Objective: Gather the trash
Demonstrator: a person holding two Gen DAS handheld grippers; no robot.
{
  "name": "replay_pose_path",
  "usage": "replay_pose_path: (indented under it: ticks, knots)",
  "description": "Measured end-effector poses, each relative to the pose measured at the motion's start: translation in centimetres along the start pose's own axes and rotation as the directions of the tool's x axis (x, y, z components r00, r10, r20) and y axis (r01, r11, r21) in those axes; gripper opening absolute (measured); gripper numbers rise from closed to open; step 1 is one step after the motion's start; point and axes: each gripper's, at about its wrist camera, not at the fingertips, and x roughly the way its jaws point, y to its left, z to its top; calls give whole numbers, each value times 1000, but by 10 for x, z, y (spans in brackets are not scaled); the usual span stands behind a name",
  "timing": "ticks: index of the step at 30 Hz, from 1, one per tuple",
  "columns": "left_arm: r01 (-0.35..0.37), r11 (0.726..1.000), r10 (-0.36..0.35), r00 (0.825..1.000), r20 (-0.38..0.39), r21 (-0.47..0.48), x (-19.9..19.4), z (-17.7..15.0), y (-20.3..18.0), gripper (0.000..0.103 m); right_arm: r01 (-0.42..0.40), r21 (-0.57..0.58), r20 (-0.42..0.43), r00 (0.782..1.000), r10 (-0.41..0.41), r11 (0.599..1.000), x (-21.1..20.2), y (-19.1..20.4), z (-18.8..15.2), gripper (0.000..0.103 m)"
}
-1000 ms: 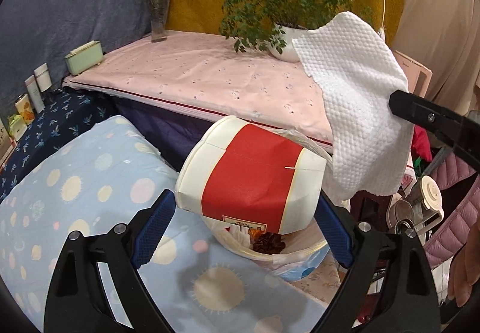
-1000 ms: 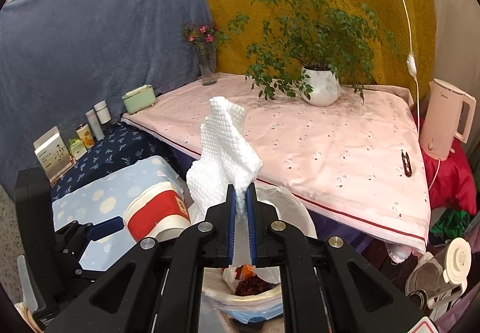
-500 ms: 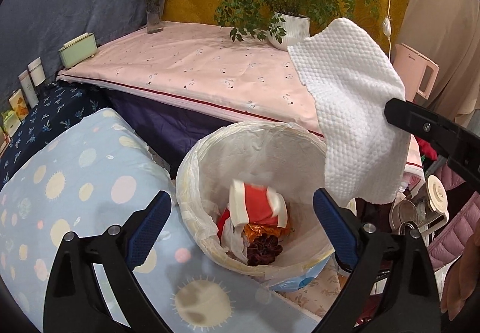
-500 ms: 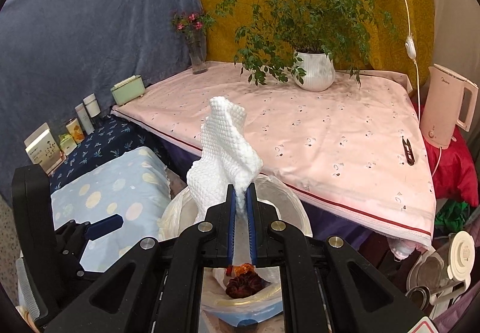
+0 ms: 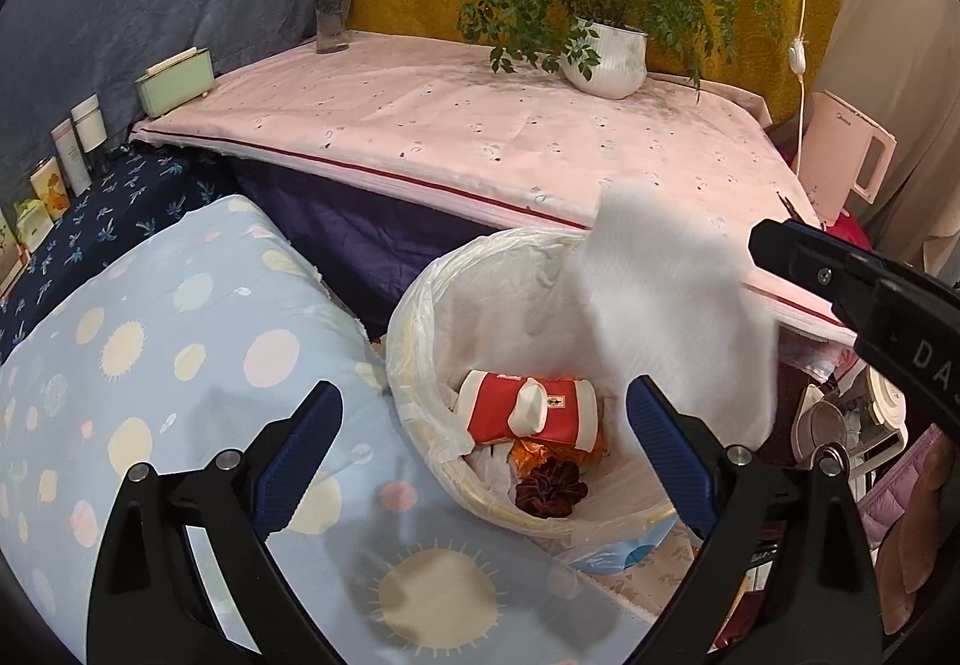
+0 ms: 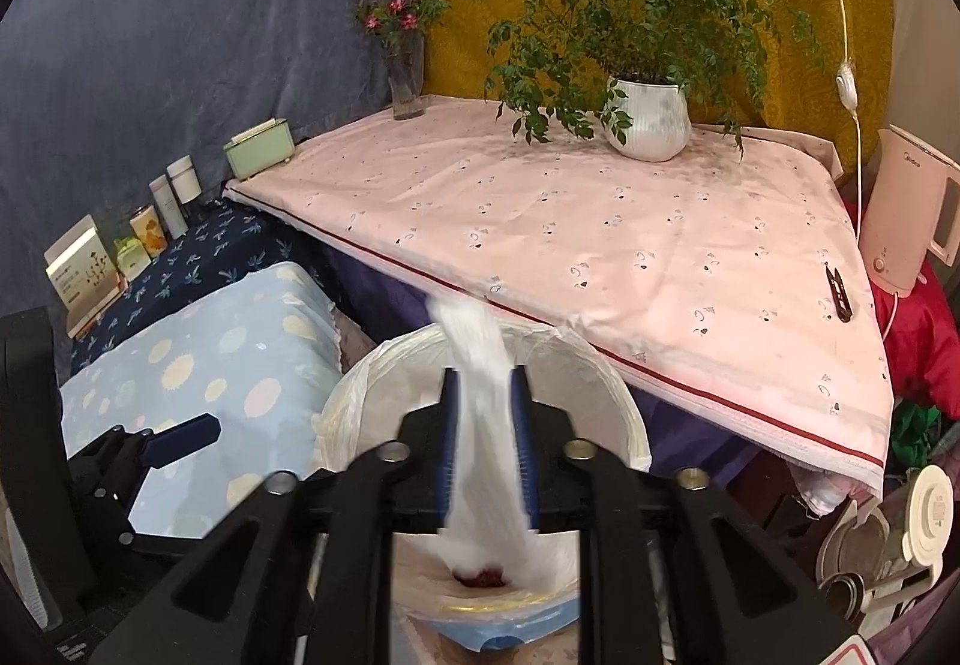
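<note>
A bin lined with a pale bag stands by the pink table, and both grippers are above it. My left gripper is open with nothing between its pads. Inside the bin lie a red and white paper cup, an orange wrapper and a dark red crumpled piece. My right gripper has its jaws opening. A white paper towel is between them, blurred, and slips down loose towards the bin. In the left wrist view the same towel hangs over the bin's right side, beside the right gripper.
The pink-covered table carries a potted plant, a flower vase, a green box and a black clip. A pink kettle stands at its right. A blue dotted cushion lies left of the bin.
The left gripper let go of the red and white cup, which now lies in the bin. The right jaws have parted and the towel is dropping. Both grippers sank slightly.
</note>
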Motion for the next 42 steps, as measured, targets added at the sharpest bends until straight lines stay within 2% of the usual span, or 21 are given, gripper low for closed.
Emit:
replay_pose_path:
  ticks: [2,8,19,23,27,30,33,38,40,42]
  knots:
    - [-4,1000,4,1000,-1,-4,-1,-2,2,91,0,1,8,1000,0,1000,-2,1,-1,37]
    - [-19,1000,19,1000,0,-15,-6,-4,7,91,-1,-14,7,1000,1,1000,-10,3,-1,38]
    - [-54,999,54,998,22,4,-30,-13,6,92,18,-59,2,1000,-18,998,-35,14,-11,56]
    - [-60,998,60,998,27,-2,-40,-17,7,92,30,-86,-1,1000,-30,996,-44,21,-17,58]
    - [-74,997,74,997,33,-4,-50,-23,8,93,24,-96,9,1000,-23,995,-56,25,-22,75]
    - [-85,996,86,996,32,-16,-58,-28,10,93,31,-110,12,999,-30,993,-64,28,-25,79]
    - [-114,993,115,993,28,-23,-65,-35,12,93,38,-128,10,999,-37,991,-70,33,-30,84]
    - [-174,985,174,985,17,-13,-73,-50,16,93,43,-123,-17,999,-46,992,-79,34,-42,85]
    - [-185,983,186,983,14,-15,-77,-56,18,93,45,-111,-20,999,-48,993,-82,30,-47,90]
    - [-190,981,191,982,-2,-39,-79,-61,22,93,54,-103,-14,998,-56,993,-84,28,-49,90]
